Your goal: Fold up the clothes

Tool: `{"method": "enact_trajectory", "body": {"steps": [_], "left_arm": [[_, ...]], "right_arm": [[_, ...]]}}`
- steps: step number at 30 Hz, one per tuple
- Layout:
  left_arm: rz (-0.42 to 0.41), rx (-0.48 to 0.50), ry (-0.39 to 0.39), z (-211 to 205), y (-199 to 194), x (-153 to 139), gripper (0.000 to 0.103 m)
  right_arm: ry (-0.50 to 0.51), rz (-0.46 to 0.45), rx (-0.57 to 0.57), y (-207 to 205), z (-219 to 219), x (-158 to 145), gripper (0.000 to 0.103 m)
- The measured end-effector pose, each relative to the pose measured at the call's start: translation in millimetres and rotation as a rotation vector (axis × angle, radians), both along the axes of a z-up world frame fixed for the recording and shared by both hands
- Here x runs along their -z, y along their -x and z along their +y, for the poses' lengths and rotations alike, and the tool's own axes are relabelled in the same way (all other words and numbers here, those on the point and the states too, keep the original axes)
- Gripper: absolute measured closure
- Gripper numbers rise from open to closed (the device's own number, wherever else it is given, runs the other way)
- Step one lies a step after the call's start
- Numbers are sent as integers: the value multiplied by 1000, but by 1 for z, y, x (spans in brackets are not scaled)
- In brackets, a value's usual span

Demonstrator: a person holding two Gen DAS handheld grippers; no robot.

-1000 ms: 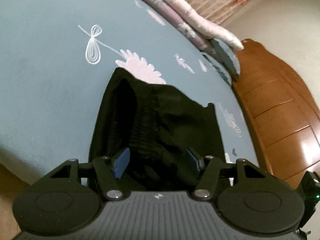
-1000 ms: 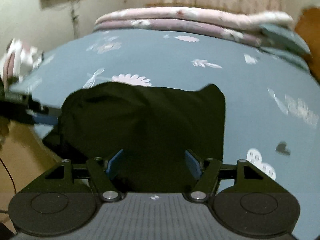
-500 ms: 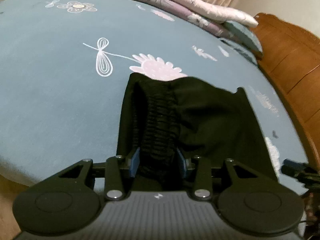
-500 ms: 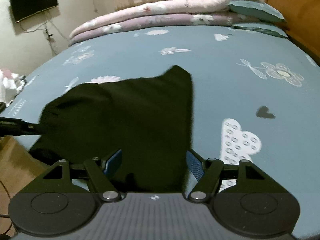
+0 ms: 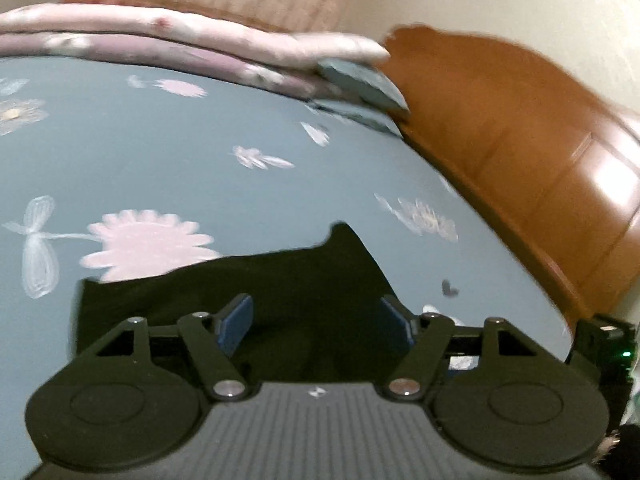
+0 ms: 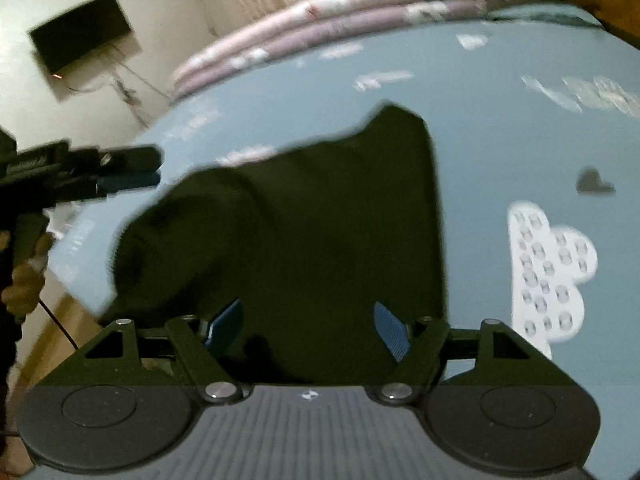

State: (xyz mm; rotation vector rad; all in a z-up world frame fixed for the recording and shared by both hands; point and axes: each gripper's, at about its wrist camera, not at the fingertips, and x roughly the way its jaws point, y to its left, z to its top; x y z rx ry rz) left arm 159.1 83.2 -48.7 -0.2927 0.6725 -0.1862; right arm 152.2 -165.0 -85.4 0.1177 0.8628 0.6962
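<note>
Through the left wrist camera, we see the left gripper (image 5: 316, 320) has let go: half a second ago its blue pads pinched the ribbed band of the black folded cloth garment (image 5: 280, 280); now its jaws are opening, nothing pressed between them, and the view has swung away. The garment lies at the near edge of the blue-grey flower-printed bed sheet (image 5: 160, 152), so this fold looks laid down.

Through the right wrist camera, the right gripper (image 6: 308, 328) hangs spread above the garment (image 6: 304, 216), pinching nothing, lower than a moment ago. The left gripper (image 6: 128, 168) stands clear off the garment's left side. We judge the next grasp is due.

No brand, label or writing is readable in either view.
</note>
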Motion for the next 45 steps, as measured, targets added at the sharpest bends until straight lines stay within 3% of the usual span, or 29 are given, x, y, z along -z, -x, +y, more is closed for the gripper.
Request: {"method": "enact_trajectory", "body": {"steps": [3, 6, 11, 13, 17, 20, 24, 27, 31, 33, 36, 41, 45], "left_arm": [[112, -71, -70, 6, -9, 29, 33], [118, -88, 13, 31, 13, 48, 35], [150, -56, -64, 30, 28, 26, 33], [113, -36, -51, 26, 24, 13, 32], [47, 44, -17, 10, -5, -3, 28], [33, 94, -12, -6, -37, 3, 27], [173, 50, 20, -4, -71, 43, 27], [178, 24, 56, 4, -69, 59, 27], [181, 18, 4, -7, -52, 34, 28], [148, 67, -3, -15, -34, 20, 26], [120, 113, -9, -29, -11, 14, 23], [186, 58, 12, -23, 10, 35, 24], [124, 55, 73, -21, 26, 16, 23]], "right_arm": [[11, -40, -15, 6, -2, 7, 22], [-5, -51, -27, 7, -6, 9, 20], [-56, -79, -65, 9, -6, 15, 4], [-42, -102, -79, 11, -3, 16, 0], [-18, -125, -87, 14, 1, 18, 0], [-15, -134, -89, 15, 1, 19, 0], [-45, -124, -86, 16, -5, 19, 0], [-49, -127, -85, 17, -5, 20, 0], [-23, -145, -48, 21, -9, 9, 0], [-8, -196, -26, 30, -18, 0, 0], [48, -254, 48, 41, -37, -13, 0], [209, -383, 154, 62, -60, -33, 0], [387, -499, 83, 87, -48, -28, 0]]}}
